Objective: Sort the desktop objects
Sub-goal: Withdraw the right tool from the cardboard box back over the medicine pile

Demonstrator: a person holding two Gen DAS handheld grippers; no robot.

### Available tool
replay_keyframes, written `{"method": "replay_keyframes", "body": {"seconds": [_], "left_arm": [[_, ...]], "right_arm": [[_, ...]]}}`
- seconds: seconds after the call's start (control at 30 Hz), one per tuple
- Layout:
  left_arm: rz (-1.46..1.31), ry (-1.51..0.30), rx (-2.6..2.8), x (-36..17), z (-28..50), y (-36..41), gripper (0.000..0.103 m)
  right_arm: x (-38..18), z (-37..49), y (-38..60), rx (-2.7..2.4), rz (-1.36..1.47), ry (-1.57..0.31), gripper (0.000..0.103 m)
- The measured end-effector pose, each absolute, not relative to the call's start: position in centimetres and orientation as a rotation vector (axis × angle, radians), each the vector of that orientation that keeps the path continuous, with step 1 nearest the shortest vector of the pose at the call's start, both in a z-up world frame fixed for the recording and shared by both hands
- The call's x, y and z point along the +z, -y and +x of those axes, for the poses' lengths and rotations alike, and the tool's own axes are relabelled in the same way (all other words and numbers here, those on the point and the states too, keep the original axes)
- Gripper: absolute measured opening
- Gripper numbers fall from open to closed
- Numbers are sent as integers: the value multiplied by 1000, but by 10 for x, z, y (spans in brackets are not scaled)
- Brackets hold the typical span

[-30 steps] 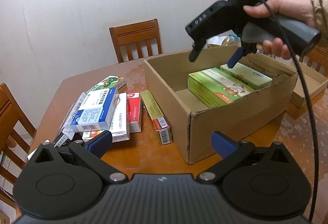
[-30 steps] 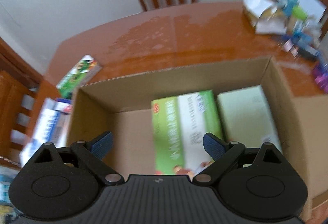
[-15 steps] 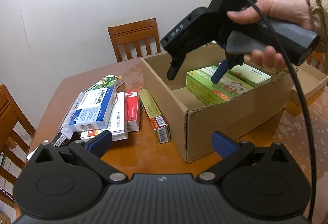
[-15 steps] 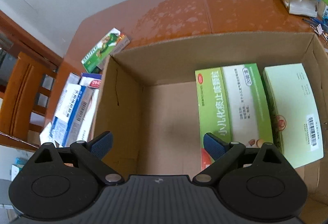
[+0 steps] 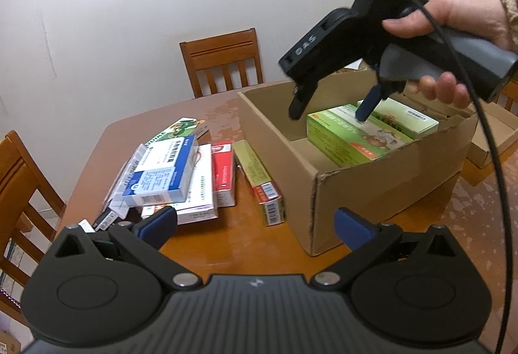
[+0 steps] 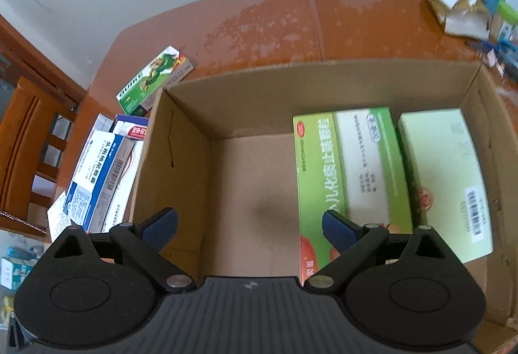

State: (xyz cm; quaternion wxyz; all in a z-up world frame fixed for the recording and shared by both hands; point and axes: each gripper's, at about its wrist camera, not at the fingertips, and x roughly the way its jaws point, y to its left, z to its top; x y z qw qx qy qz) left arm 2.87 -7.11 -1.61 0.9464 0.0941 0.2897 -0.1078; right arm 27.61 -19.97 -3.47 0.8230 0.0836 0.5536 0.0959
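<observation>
An open cardboard box (image 5: 372,192) (image 6: 181,160) stands on the wooden table. Inside it lie a bright green medicine box (image 5: 343,137) (image 6: 346,166) and a pale green one (image 5: 401,119) (image 6: 450,172), side by side at the right. My right gripper (image 5: 328,111) (image 6: 249,226) hovers open and empty above the box's bare left half, held by a hand (image 5: 453,20). My left gripper (image 5: 255,226) is open and empty, low over the table in front of the box. A pile of medicine boxes (image 5: 171,172) (image 6: 100,172) lies to the left of the cardboard box.
An olive and red carton (image 5: 259,179) lies beside the cardboard box's left wall. A green GUIKE box (image 6: 152,79) sits farther back. A second shallow cardboard tray (image 5: 495,140) is at the right. Wooden chairs (image 5: 223,62) ring the table; clutter (image 6: 469,11) at the far right.
The right gripper has shifted left across the box, from over the green boxes to over its bare left half, and dipped slightly. The left gripper has stayed put.
</observation>
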Motion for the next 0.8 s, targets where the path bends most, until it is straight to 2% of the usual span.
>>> {"method": "replay_keyframes", "body": {"seconds": [0.1, 0.57, 0.8], "left_arm": [[193, -591, -202, -16, 27, 65, 103], [188, -587, -98, -14, 25, 24, 103], [186, -606, -66, -20, 30, 10, 103]], "right_arm": [[-24, 273, 197, 205, 148, -1140, 102], [42, 245, 144, 348, 64, -911, 102], [50, 244, 120, 454, 71, -897, 102]]}}
